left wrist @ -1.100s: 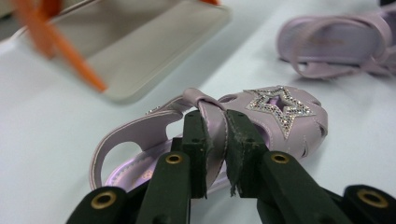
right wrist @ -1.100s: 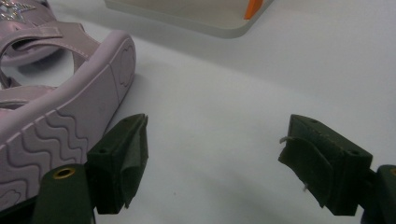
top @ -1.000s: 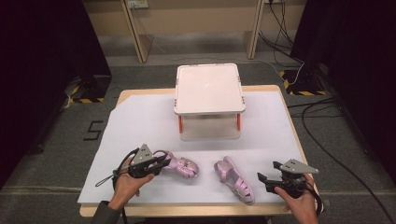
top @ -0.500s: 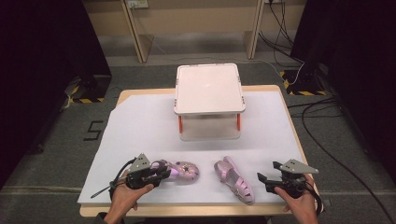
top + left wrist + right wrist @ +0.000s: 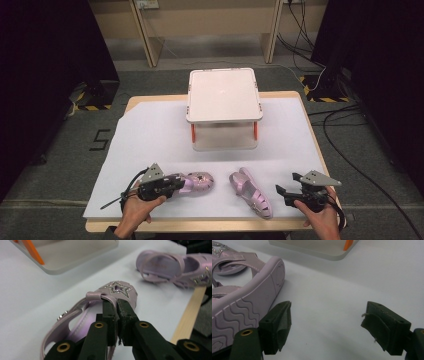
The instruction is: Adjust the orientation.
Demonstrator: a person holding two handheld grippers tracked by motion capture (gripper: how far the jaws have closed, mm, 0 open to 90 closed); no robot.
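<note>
A: Left hand? 
B: My left gripper [image 5: 116,306] lies low and level at the near left, jaws just closed, pinching the strap of the left pink sandal [image 5: 197,182] on the white sheet [image 5: 150,130].
A: Right?
B: My right gripper [image 5: 325,327] sits level at the near right, jaws wide apart, just beside the other sandal [image 5: 251,192], which lies on its side.

You're in a recording lab: black curtains [image 5: 45,75] at nine, floor cables [image 5: 345,145] at three, hazard tape [image 5: 320,95].
</note>
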